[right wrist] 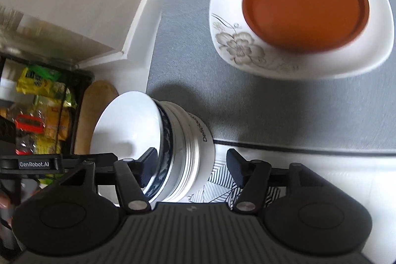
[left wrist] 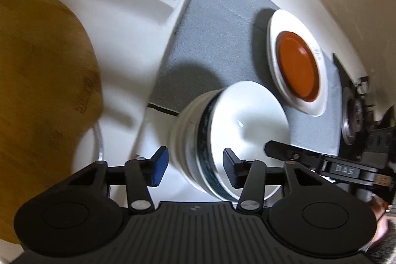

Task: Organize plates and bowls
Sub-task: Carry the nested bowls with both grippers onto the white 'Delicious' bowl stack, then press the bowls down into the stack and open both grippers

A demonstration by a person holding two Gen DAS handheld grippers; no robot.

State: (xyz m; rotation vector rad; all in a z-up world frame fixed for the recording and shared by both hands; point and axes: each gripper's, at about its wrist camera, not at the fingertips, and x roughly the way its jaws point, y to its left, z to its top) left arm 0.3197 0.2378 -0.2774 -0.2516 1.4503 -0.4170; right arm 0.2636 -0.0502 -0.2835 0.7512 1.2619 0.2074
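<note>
Both grippers straddle one stack of bowls [left wrist: 222, 137], jaws spread wide on either side. Whether any pad touches it is hard to tell through the blur. Left gripper [left wrist: 195, 168] and right gripper [right wrist: 191, 168] each have one finger inside the top white bowl's mouth and one outside. How many bowls are nested cannot be counted; a dark-patterned rim shows beneath the top one. On the grey mat [left wrist: 217, 24] beyond lies one white flowered plate [right wrist: 292, 58] carrying one orange plate [right wrist: 305, 4]. Only the left view shows the wooden board [left wrist: 44, 95], cut off at the frame; only the right shows yellow packets [right wrist: 47, 95].
</note>
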